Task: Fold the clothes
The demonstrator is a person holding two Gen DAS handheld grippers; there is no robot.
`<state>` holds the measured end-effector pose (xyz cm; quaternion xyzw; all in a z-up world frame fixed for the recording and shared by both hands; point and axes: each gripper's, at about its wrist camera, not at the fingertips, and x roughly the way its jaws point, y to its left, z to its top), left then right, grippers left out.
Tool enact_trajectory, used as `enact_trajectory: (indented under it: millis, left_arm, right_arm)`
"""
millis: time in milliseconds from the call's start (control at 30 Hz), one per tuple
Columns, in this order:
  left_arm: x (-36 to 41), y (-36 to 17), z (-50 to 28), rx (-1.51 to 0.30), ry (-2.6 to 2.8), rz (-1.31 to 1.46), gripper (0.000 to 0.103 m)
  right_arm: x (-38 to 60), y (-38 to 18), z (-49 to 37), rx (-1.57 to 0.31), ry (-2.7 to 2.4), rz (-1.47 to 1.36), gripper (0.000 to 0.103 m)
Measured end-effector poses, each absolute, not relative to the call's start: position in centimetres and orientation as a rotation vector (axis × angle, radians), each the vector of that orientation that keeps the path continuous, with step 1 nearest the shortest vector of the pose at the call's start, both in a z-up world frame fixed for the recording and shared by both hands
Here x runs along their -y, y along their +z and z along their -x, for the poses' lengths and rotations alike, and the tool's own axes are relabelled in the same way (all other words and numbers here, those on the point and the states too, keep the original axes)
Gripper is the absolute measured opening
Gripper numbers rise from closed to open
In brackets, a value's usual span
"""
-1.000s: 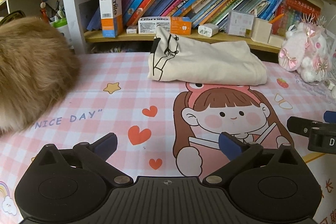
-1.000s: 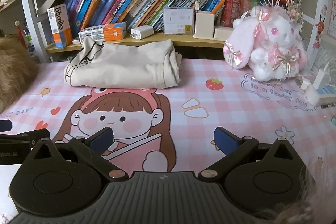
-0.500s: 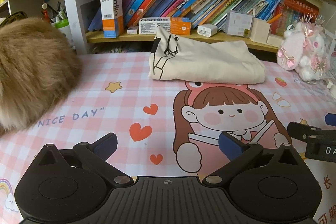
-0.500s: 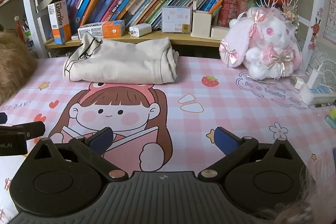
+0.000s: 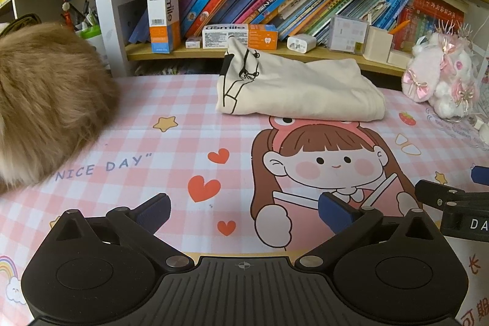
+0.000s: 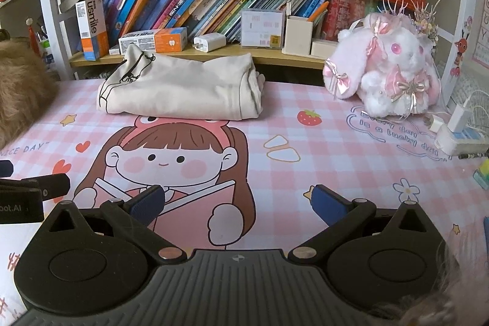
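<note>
A cream garment [image 5: 301, 89] with a black line print lies folded into a compact bundle at the far side of the pink checked desk mat [image 5: 183, 142], just below the bookshelf; it also shows in the right wrist view [image 6: 183, 89]. My left gripper [image 5: 243, 208] is open and empty, low over the near part of the mat, well short of the garment. My right gripper [image 6: 238, 202] is open and empty, also near the front edge. Each gripper shows at the edge of the other's view.
A brown furry mass [image 5: 45, 100] sits at the left of the mat. A pink plush rabbit [image 6: 385, 66] stands at the far right, with a power strip and chargers [image 6: 458, 133] beside it. A shelf of books and boxes [image 6: 214, 5] runs along the back.
Both grippers have drawn back slightly from the garment and stayed open. The folded garment has not moved.
</note>
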<state>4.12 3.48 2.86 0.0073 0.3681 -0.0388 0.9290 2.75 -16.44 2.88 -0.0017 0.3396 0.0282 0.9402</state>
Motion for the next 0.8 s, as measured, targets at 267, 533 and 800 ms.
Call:
enact_trajectory:
  millis: [267,533,800]
  left_arm:
    - [-3.48,2.72,-4.23,-0.76,-0.078,-0.01,0.103]
    - [-3.38,2.53,-4.39,-0.765,-0.082,-0.007,0.103]
    - [-3.43,2.42,-4.62,-0.771,-0.088,-0.003,0.103]
  right_arm:
    - [16.5,2.7,-2.84,-0.703,0.054,0.006,0.103]
    - [16.49,2.56,-3.0,-0.71,0.055,0.008,0.103]
    - [16.42,2.44,-3.21,-0.715,0.058,0.012,0.103]
